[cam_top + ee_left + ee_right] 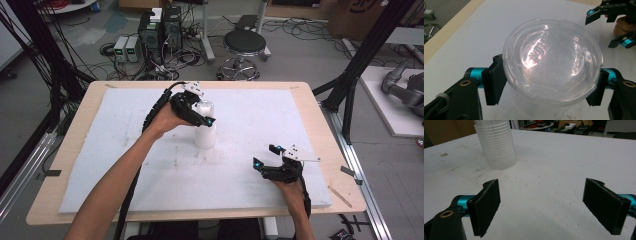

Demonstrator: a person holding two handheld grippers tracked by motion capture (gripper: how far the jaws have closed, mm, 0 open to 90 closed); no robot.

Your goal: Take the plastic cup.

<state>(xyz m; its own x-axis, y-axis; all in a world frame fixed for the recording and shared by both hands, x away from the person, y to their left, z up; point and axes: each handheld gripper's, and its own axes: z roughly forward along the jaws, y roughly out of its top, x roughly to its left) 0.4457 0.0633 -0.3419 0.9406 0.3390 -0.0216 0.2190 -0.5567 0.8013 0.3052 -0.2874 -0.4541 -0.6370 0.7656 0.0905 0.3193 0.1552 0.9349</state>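
A stack of clear plastic cups (205,131) stands upside down on the white foam mat (125,165), a little behind the table's middle. My left gripper (204,109) reaches it from the left, and its pads sit against both sides of the top cup (552,60), shut on it. The same stack (497,145) shows at the far left in the right gripper view. My right gripper (266,155) rests low over the mat near the front right, open, with nothing between its pads (486,205). It also shows far off in the left gripper view (602,31).
The mat lies on a wooden table (55,200) with bare rim all round. Behind the table, on the floor, are a black stool (244,45), computer boxes (160,30) and loose cables. Black frame posts (350,95) stand at the right.
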